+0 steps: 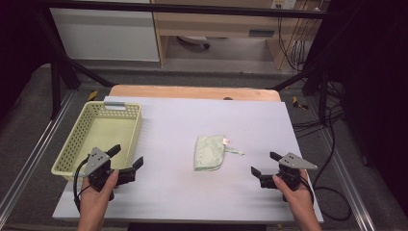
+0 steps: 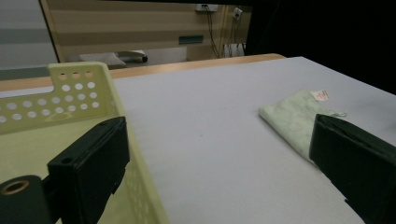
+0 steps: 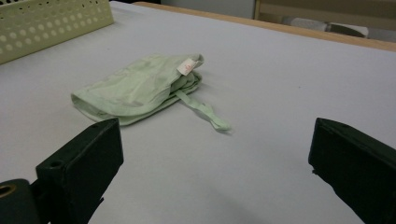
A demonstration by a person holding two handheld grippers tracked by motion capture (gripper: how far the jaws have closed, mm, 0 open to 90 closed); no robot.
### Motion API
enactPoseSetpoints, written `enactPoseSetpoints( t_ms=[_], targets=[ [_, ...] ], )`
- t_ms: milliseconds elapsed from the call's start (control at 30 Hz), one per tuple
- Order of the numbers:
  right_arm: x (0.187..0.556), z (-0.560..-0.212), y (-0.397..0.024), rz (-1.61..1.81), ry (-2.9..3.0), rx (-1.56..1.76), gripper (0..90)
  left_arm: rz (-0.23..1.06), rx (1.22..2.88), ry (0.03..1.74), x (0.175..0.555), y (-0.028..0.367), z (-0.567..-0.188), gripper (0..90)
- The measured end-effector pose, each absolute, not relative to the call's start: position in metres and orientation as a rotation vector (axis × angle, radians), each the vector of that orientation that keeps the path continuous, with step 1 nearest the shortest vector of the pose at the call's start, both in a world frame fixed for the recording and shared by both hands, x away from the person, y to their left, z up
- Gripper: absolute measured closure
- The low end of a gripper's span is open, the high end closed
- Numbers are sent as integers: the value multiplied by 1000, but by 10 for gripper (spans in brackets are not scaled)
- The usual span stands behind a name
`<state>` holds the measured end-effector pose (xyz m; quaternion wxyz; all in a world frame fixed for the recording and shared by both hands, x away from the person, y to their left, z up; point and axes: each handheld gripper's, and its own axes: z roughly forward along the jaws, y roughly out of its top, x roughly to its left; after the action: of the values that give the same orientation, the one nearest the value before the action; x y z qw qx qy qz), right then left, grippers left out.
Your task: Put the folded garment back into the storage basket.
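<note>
A folded pale green cloth (image 1: pixel 210 152) with a white tag and a loose strap lies flat in the middle of the grey mat; it also shows in the left gripper view (image 2: pixel 299 116) and the right gripper view (image 3: pixel 140 88). My left gripper (image 1: pixel 127 158) hovers at the near right corner of the yellow perforated basket (image 1: pixel 77 139), jaws wide apart and empty. My right gripper (image 1: pixel 266 163) sits right of the cloth, apart from it, jaws spread and empty. A hand holds each gripper from below.
The basket (image 2: pixel 79 88) stands on the mat's left side. The mat (image 1: pixel 192 120) covers a wooden table whose far edge (image 1: pixel 192 91) shows. Cables (image 1: pixel 332 144) trail off the table's right side. Metal frame bars run along both sides.
</note>
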<state>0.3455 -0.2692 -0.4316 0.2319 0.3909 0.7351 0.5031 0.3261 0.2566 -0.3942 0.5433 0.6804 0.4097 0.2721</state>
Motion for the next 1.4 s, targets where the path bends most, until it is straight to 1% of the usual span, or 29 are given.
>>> enactPoseSetpoints(
  t_ms=[267, 367, 433, 633, 967, 1000, 1067, 1133, 1233, 1267, 1333, 1367, 1400],
  targets=[
    [345, -434, -264, 1348, 2058, 1051, 53, 644, 1625, 944, 324, 250, -394, 53],
    [345, -433, -259, 1324, 2062, 1027, 53, 618, 1647, 925, 324, 244, -396, 54],
    [344, -432, -257, 1331, 2058, 1023, 53, 574, 1704, 899, 321, 234, -398, 54],
    [343, -435, -253, 1306, 2099, 1009, 47, 548, 1766, 858, 323, 215, -402, 62],
    [344, -436, -251, 1286, 2104, 1031, 42, 502, 1822, 847, 334, 183, -411, 72],
    [344, -436, -251, 1286, 2104, 1035, 41, 502, 1858, 842, 336, 174, -414, 72],
    [344, -436, -250, 1290, 2108, 1043, 40, 495, 1872, 840, 337, 170, -416, 74],
    [345, -437, -249, 1283, 2118, 1036, 40, 472, 1930, 811, 341, 156, -421, 93],
    [345, -438, -249, 1276, 2125, 1039, 41, 450, 1974, 790, 345, 145, -424, 125],
    [345, -438, -248, 1276, 2124, 1044, 41, 425, 2018, 769, 349, 133, -429, 133],
    [344, -437, -247, 1281, 2123, 1043, 41, 417, 2043, 760, 352, 127, -431, 160],
    [344, -437, -246, 1280, 2125, 1040, 41, 412, 2060, 754, 354, 121, -433, 182],
    [344, -437, -246, 1276, 2125, 1035, 43, 401, 2063, 753, 357, 116, -435, 237]
  ],
)
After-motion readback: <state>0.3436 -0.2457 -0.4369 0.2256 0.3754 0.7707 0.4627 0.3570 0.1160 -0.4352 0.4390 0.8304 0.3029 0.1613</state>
